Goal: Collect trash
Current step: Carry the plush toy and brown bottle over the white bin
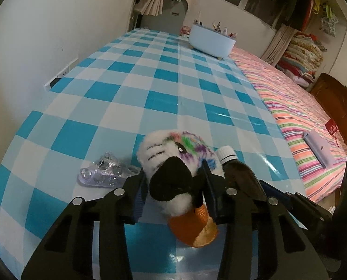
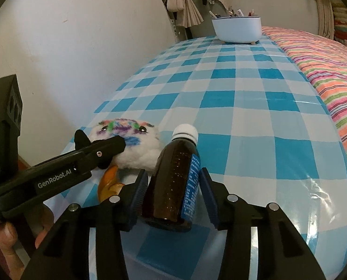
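A blue-and-white checked plastic tablecloth [image 1: 131, 88] covers the table against a white wall, with a bed under a pink striped sheet [image 1: 297, 107] along its far side. At the far end of the cloth stands a pale blue oval tub on small feet [image 1: 209, 40], filled with small items too small to tell. Close in, a white plush toy with rainbow scribbles, a black snout and an orange beak [image 1: 171, 163] lies on the cloth, and the left gripper [image 1: 173, 186] has its fingers pressed against the toy's sides, pinching it. Just beside the toy lies a brown plastic bottle with a white cap and blue label [image 2: 173, 177]; the right gripper [image 2: 172, 194] straddles it with its fingers spread, a gap showing on the label side. Left of the toy rests an empty silver blister pack [image 1: 103, 171], near but apart from it.
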Demonstrator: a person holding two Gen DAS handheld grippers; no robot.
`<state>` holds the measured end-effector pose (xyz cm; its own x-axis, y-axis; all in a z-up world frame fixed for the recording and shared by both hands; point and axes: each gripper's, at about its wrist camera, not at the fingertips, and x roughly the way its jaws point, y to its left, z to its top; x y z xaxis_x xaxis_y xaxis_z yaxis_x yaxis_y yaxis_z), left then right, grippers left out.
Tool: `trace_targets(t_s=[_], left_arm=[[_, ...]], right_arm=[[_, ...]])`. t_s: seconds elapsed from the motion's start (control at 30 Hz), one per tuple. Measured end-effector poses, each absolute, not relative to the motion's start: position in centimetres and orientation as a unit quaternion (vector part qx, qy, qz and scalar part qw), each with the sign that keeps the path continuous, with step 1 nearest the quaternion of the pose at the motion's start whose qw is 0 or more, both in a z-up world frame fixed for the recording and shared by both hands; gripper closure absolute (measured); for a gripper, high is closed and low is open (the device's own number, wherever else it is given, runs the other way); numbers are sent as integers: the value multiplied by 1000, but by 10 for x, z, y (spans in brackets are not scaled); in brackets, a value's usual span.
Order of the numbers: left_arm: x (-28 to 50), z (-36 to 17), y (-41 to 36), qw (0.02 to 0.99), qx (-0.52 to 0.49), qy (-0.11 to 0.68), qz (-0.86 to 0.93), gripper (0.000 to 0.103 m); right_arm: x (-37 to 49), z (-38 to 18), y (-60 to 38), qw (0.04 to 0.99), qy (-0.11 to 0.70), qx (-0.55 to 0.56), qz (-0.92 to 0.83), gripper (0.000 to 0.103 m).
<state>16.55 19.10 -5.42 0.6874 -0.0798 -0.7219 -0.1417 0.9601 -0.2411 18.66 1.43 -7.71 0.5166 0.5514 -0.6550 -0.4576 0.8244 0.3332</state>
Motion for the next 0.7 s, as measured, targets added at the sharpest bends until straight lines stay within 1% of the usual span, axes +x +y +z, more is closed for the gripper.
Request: trace_targets(t_s=[0.37, 0.7], left_arm=[[140, -32, 173, 923, -122, 365, 12, 62], [122, -14, 156, 933, -102, 344, 8, 62]], right_arm=[[174, -67, -6, 872, 385, 67, 295, 62], [153, -62, -17, 874, 376, 51, 302, 62]])
